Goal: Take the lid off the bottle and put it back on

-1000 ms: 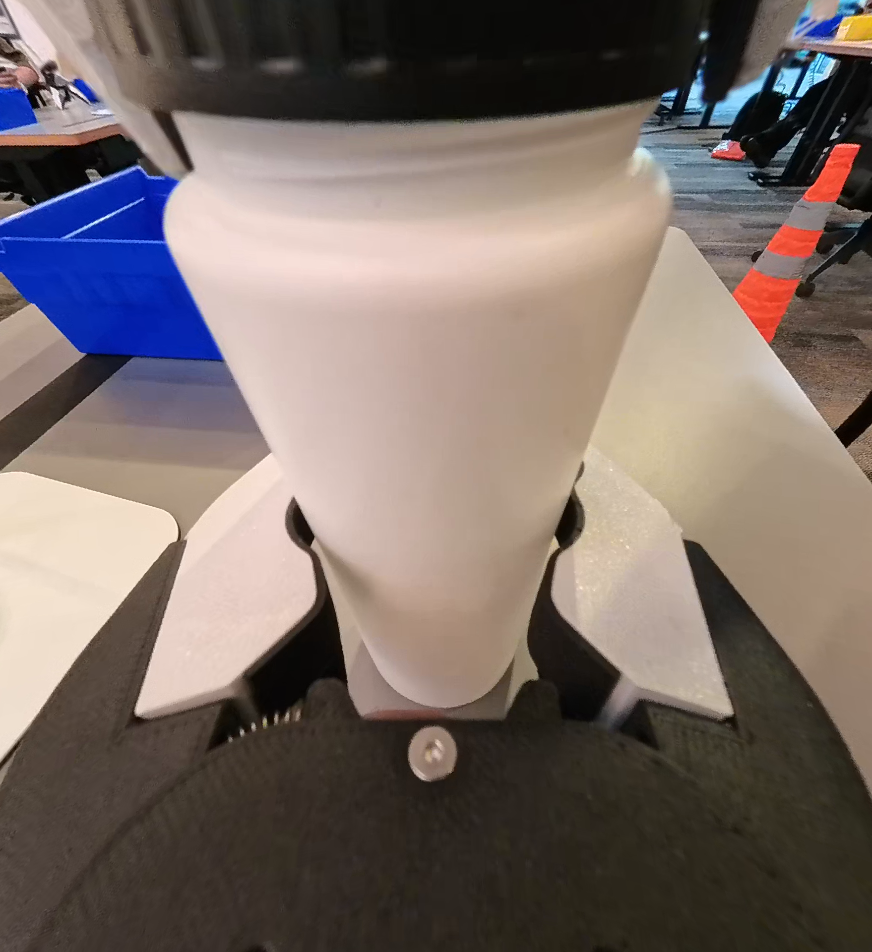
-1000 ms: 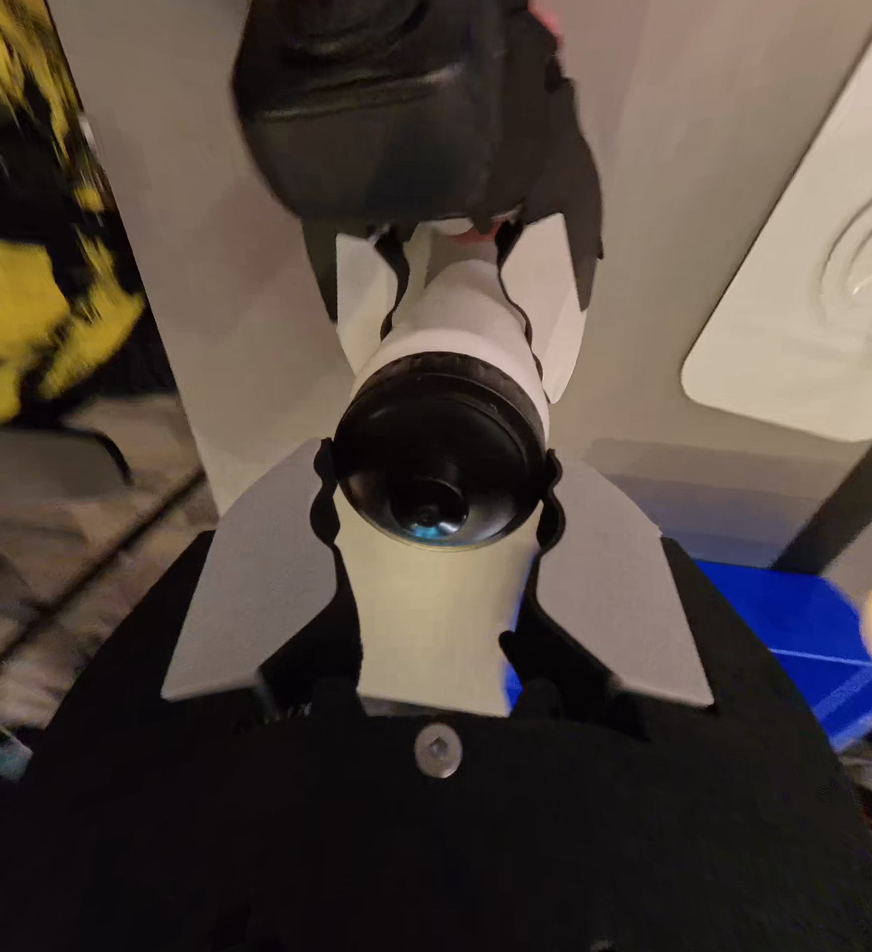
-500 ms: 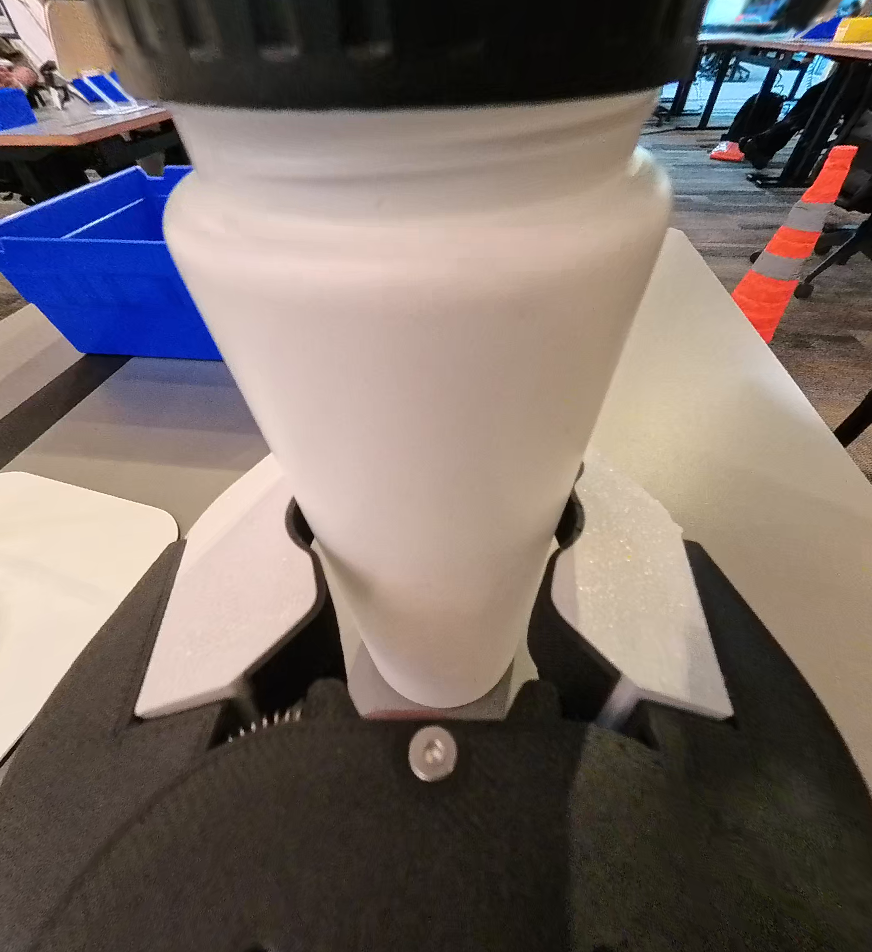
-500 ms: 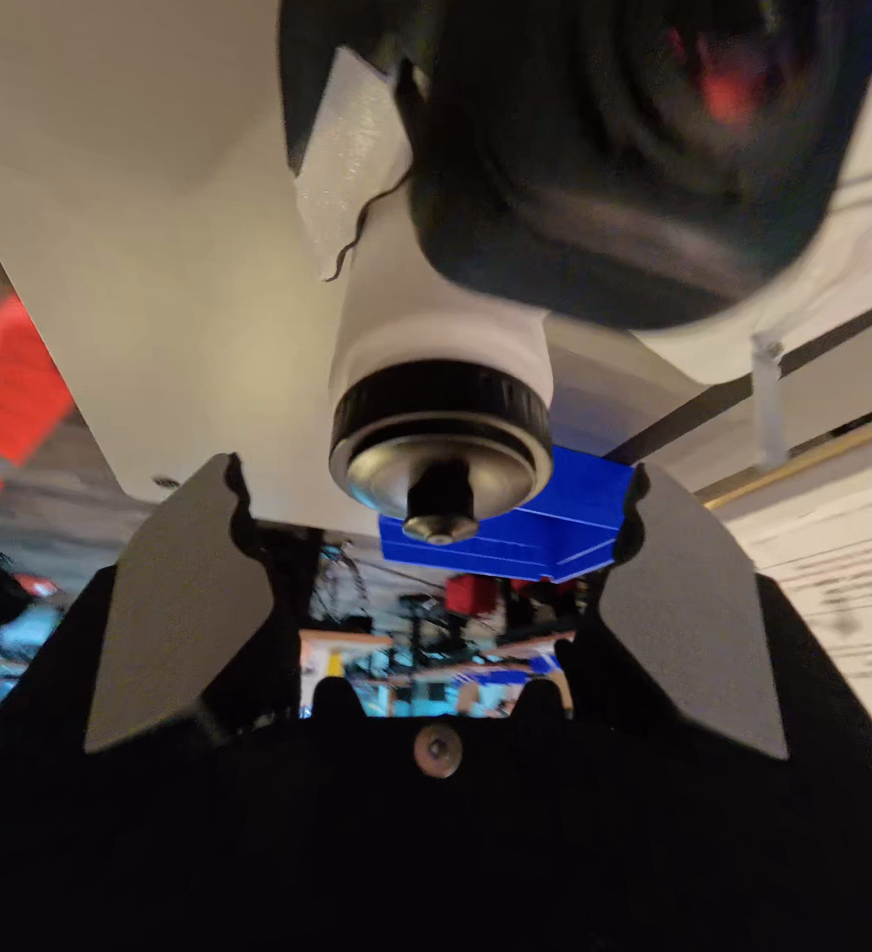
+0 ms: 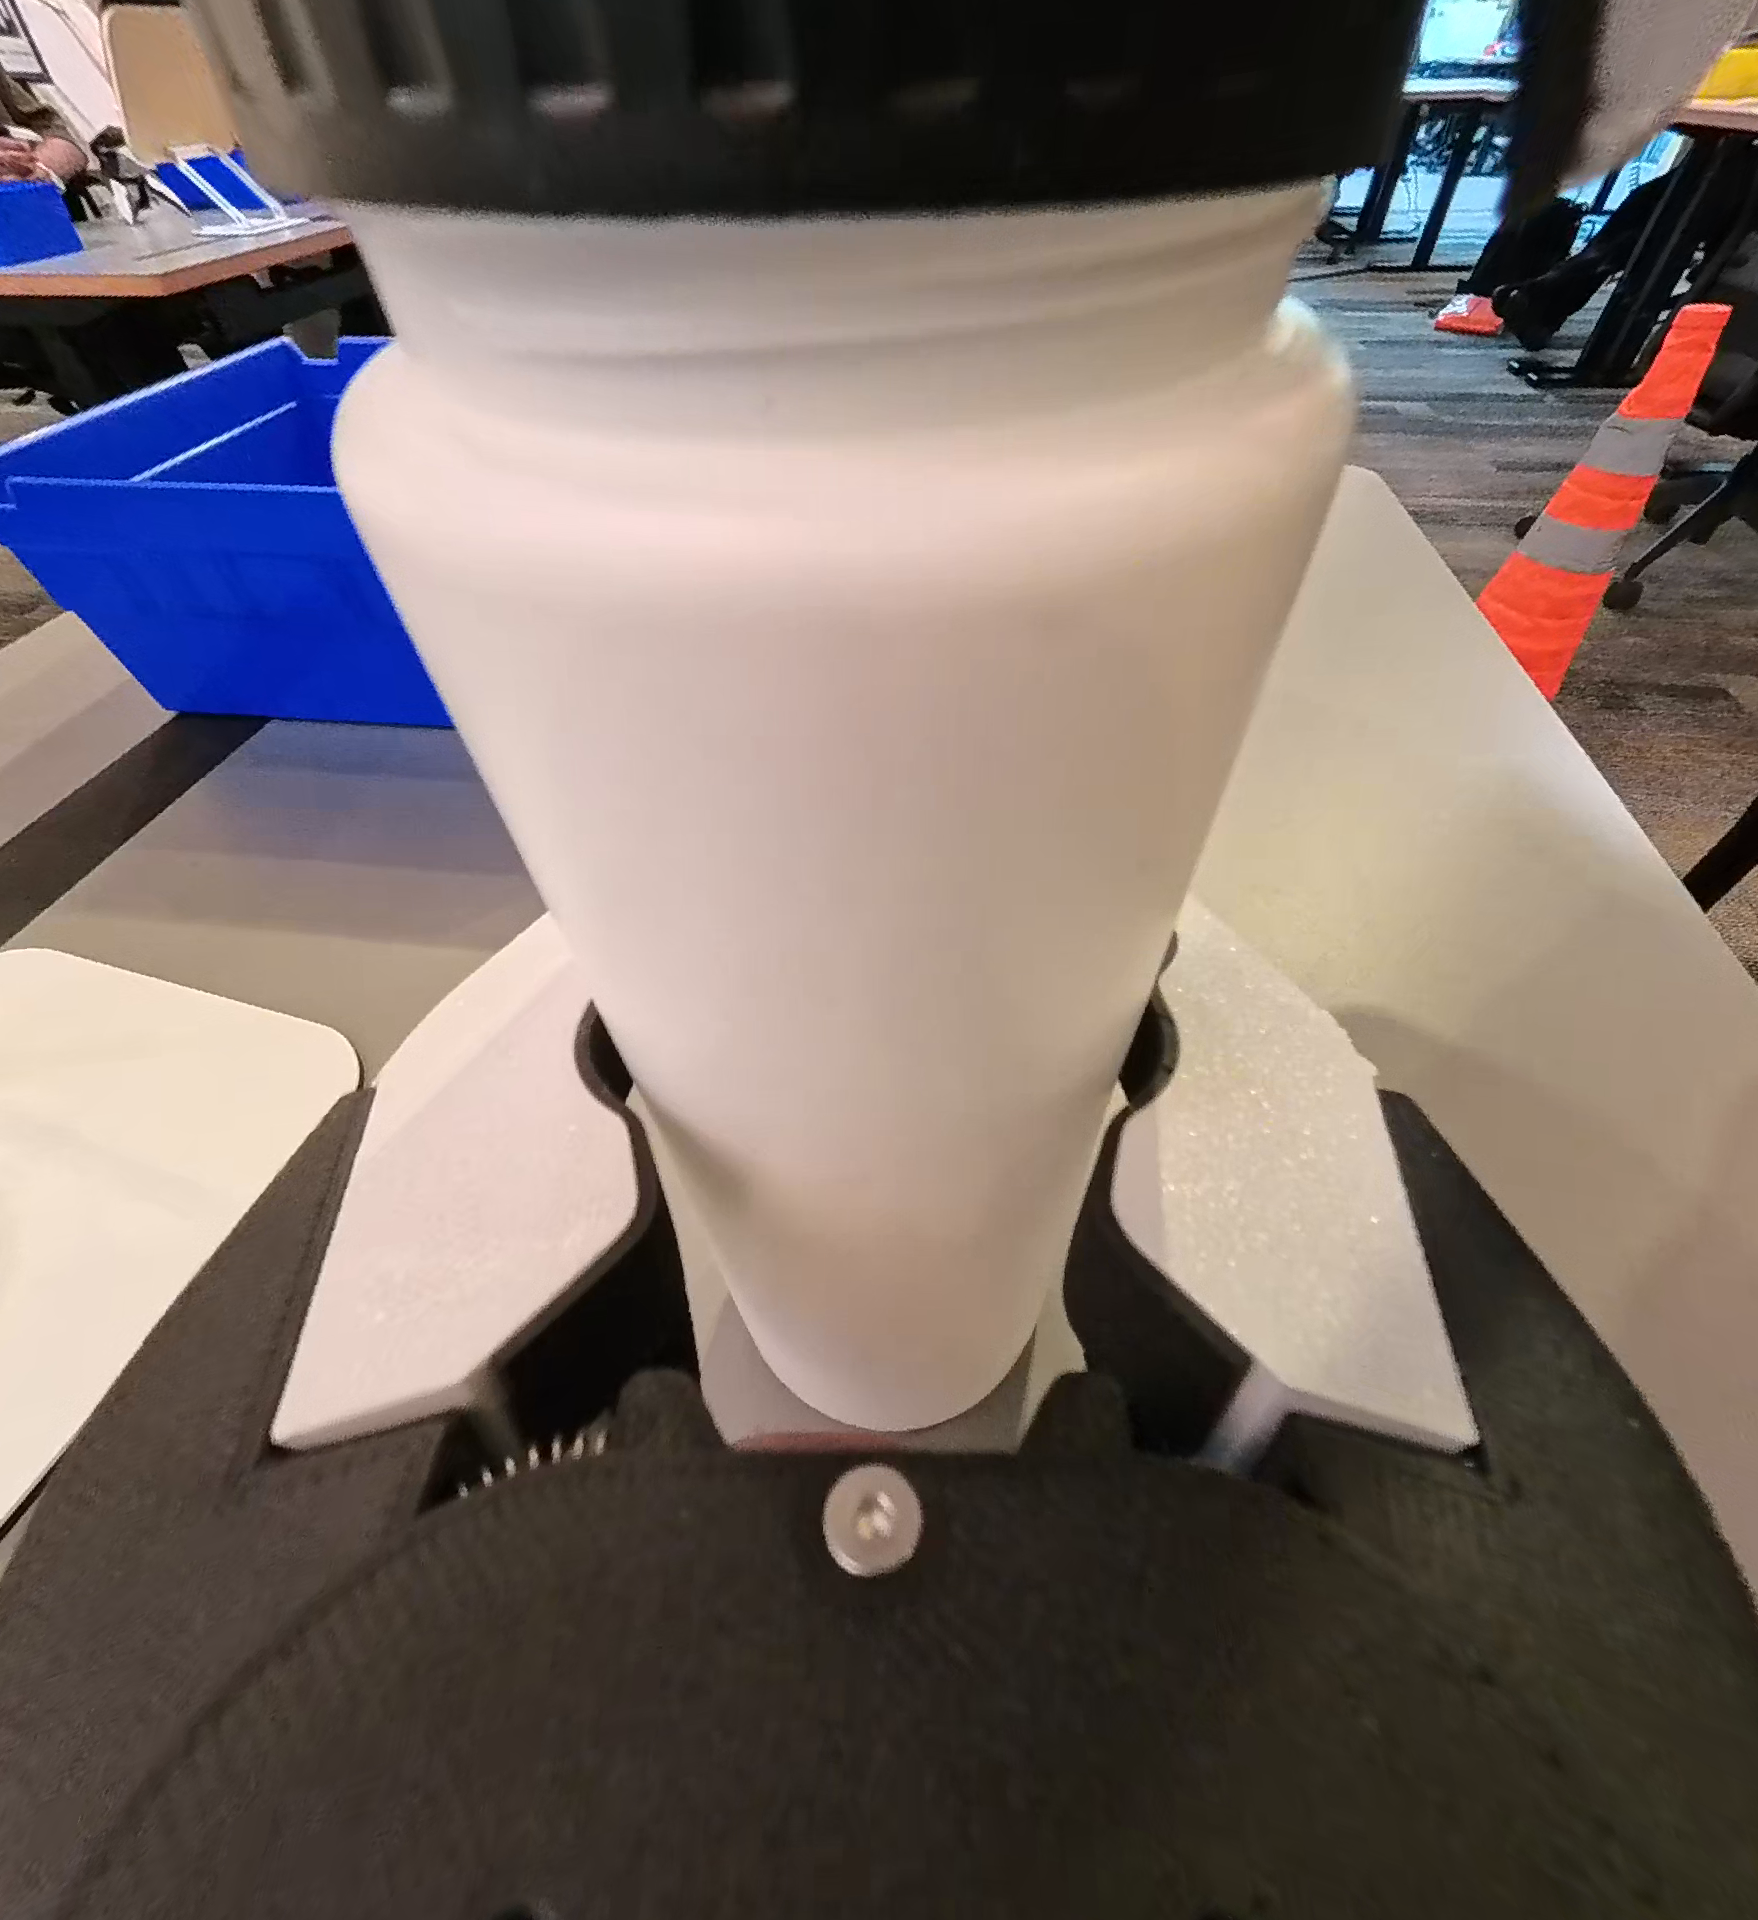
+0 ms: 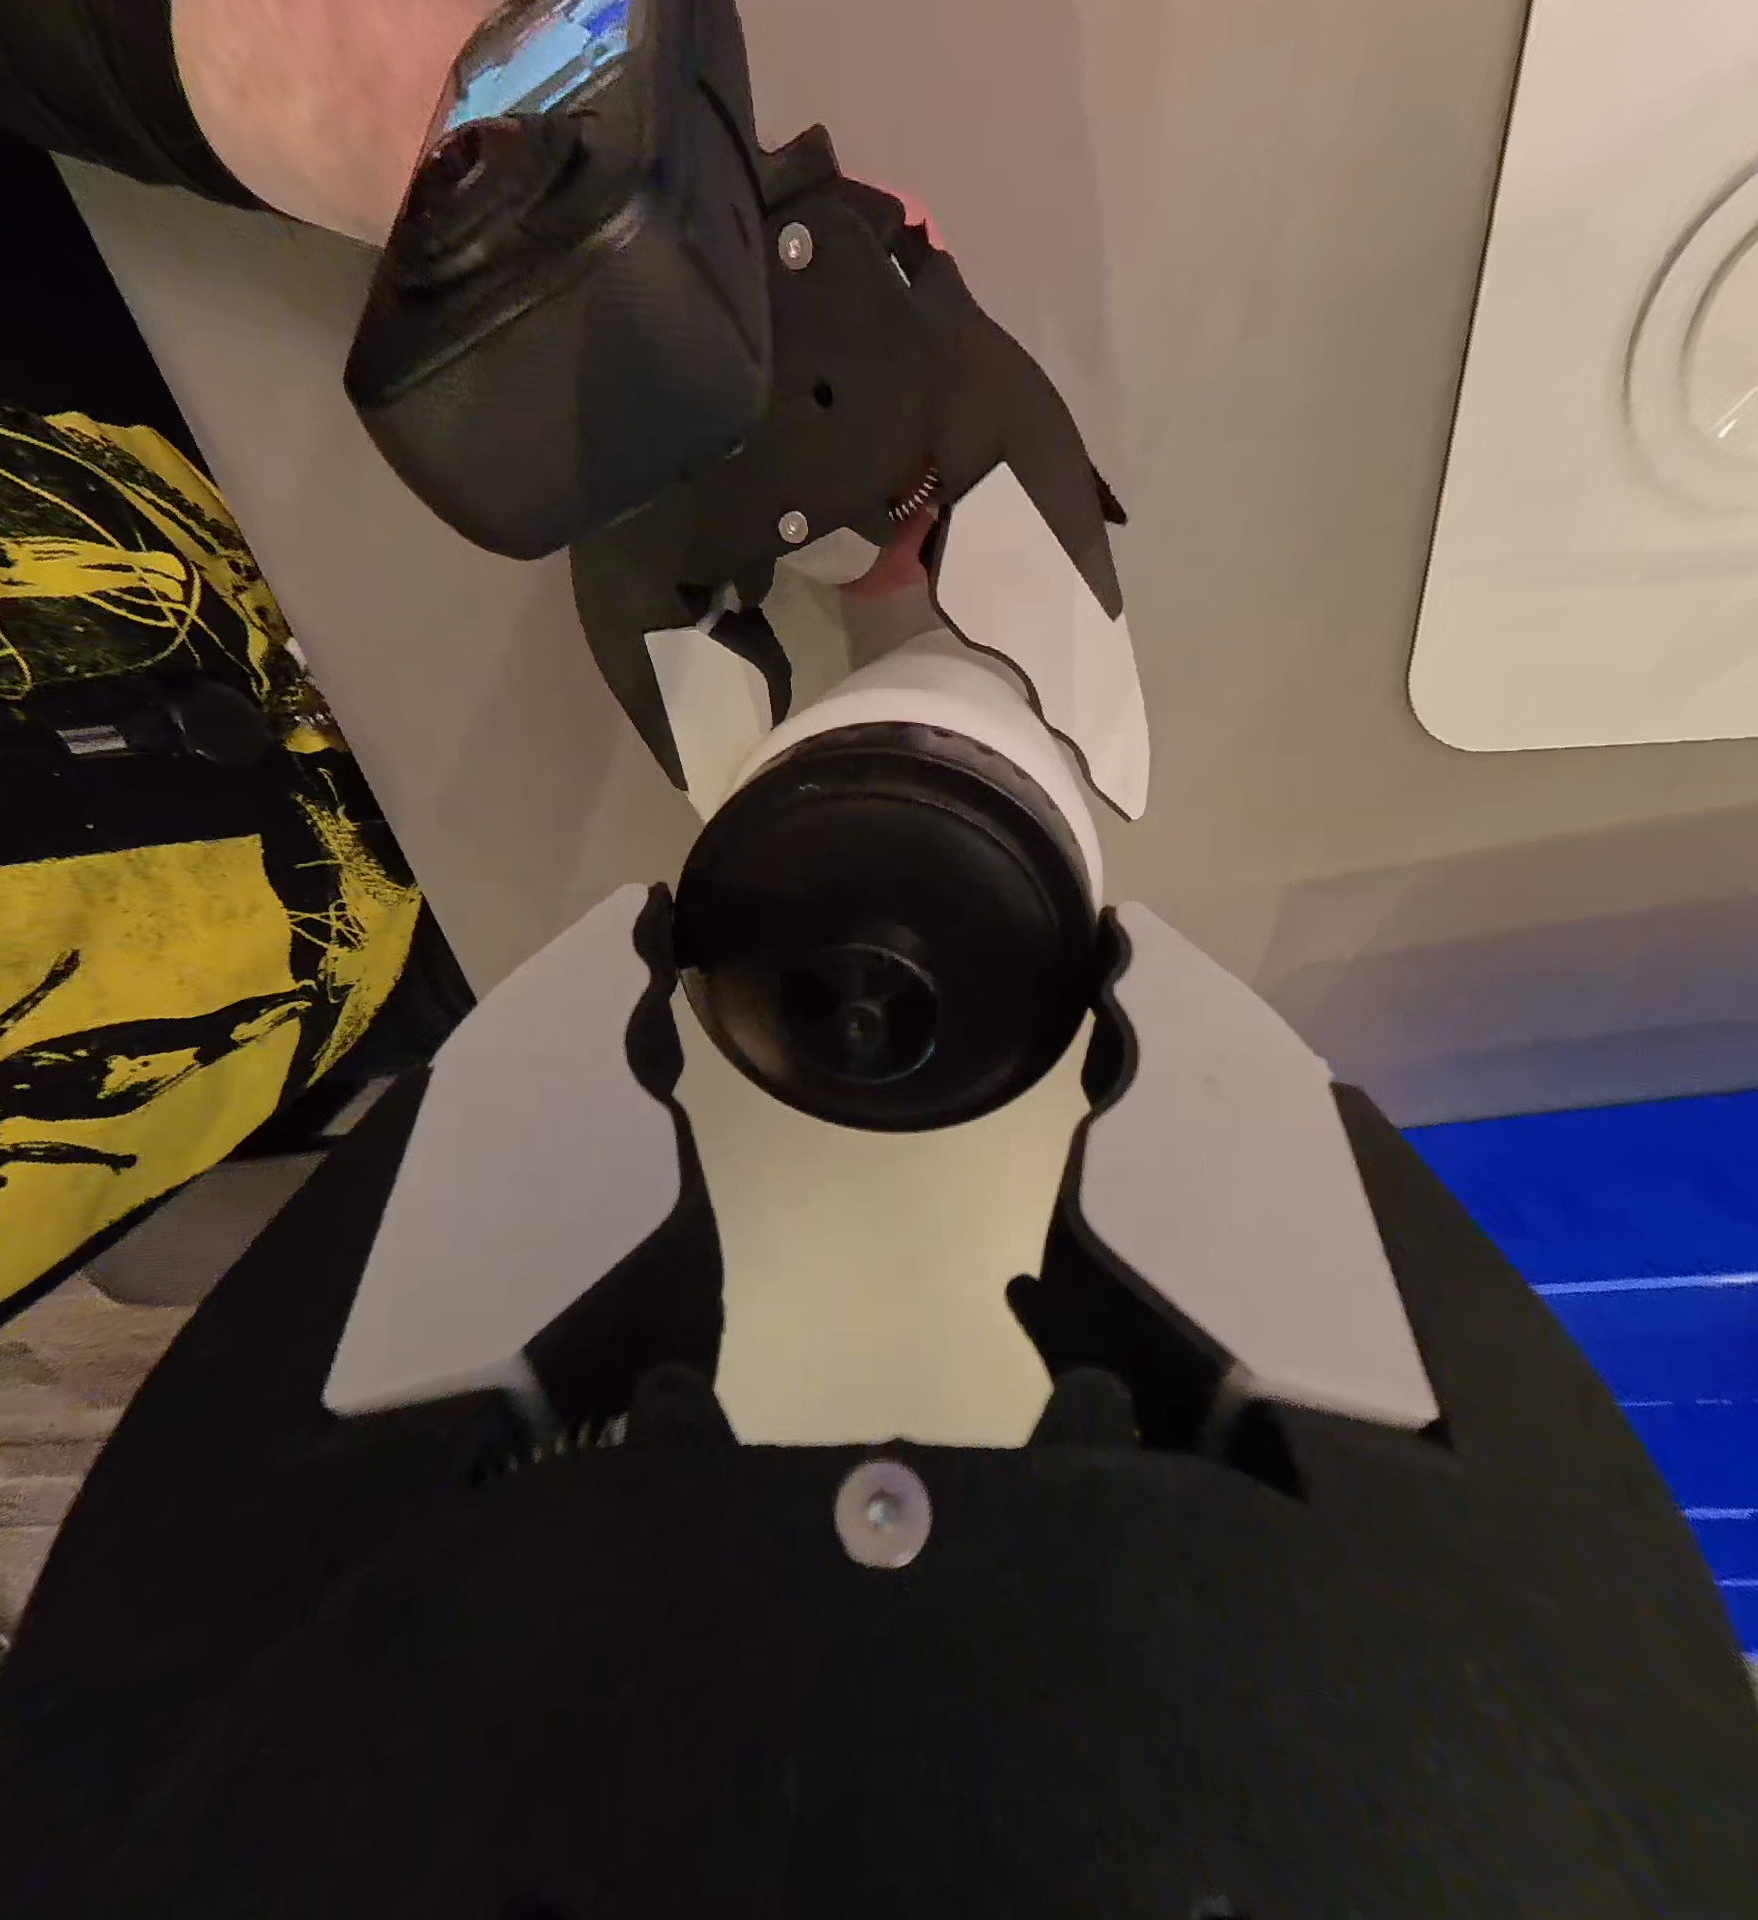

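A blue plastic bin stands at the far left of the pale grey table, behind a white rounded tray. At centre, the left gripper is clamped around the lower body of a smooth white plastic bottle, held above the table. Its ribbed black screw lid sits on the neck, and the right gripper has a grey finger touching each side of the lid. An orange traffic cone stands on the carpet at right.
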{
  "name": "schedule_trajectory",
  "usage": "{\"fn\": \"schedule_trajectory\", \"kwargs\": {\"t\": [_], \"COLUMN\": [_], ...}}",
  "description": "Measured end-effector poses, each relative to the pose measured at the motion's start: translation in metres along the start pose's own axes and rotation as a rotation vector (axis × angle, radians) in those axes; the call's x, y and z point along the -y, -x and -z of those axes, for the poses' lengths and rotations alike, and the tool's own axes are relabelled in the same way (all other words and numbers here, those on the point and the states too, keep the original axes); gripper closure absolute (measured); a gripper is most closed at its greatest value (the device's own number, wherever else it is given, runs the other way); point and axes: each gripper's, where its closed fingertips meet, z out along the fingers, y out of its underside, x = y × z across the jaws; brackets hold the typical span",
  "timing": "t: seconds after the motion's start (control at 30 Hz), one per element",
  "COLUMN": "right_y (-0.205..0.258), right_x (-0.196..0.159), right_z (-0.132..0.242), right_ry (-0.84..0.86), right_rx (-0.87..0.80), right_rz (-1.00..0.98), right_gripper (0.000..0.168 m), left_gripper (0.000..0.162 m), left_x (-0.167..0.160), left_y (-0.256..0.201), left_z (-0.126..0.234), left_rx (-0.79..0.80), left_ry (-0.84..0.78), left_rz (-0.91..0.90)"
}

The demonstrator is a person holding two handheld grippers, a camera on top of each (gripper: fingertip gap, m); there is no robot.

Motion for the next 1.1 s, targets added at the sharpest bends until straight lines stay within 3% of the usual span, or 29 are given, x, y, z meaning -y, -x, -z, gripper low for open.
{"fn": "schedule_trajectory", "kwargs": {"t": [0.17,0.43,0.6,0.7,0.83,1.0,1.1], "right_y": [-0.001,-0.013,-0.017,-0.016,-0.015,-0.004,0.001], "right_x": [-0.004,-0.009,-0.008,-0.007,-0.009,-0.001,-0.005], "right_z": [0.002,0.009,0.013,0.013,0.017,0.015,0.009], "right_ry": [0.143,0.657,0.788,0.716,0.526,0.130,0.047], "right_rx": [-0.017,-0.165,-0.281,-0.304,-0.283,-0.089,0.010], "right_rz": [0.219,0.885,1.006,0.920,0.621,0.144,0.023], "right_gripper": [0.092,0.093,0.093,0.092,0.057,0.070,0.086], "left_gripper": [0.069,0.069,0.069,0.069,0.069,0.069,0.068], "left_x": [0.000,0.000,0.000,0.000,0.000,0.000,0.000], "left_y": [0.000,0.001,0.001,0.001,0.000,0.000,0.000], "left_z": [0.000,0.000,0.000,0.001,-0.001,0.000,-0.001], "left_rx": [-0.002,-0.008,-0.010,-0.012,-0.006,-0.007,-0.006], "left_ry": [0.000,-0.003,-0.005,-0.008,0.000,-0.005,-0.005], "left_rz": [-0.001,0.004,0.006,0.009,-0.004,0.001,0.000]}}
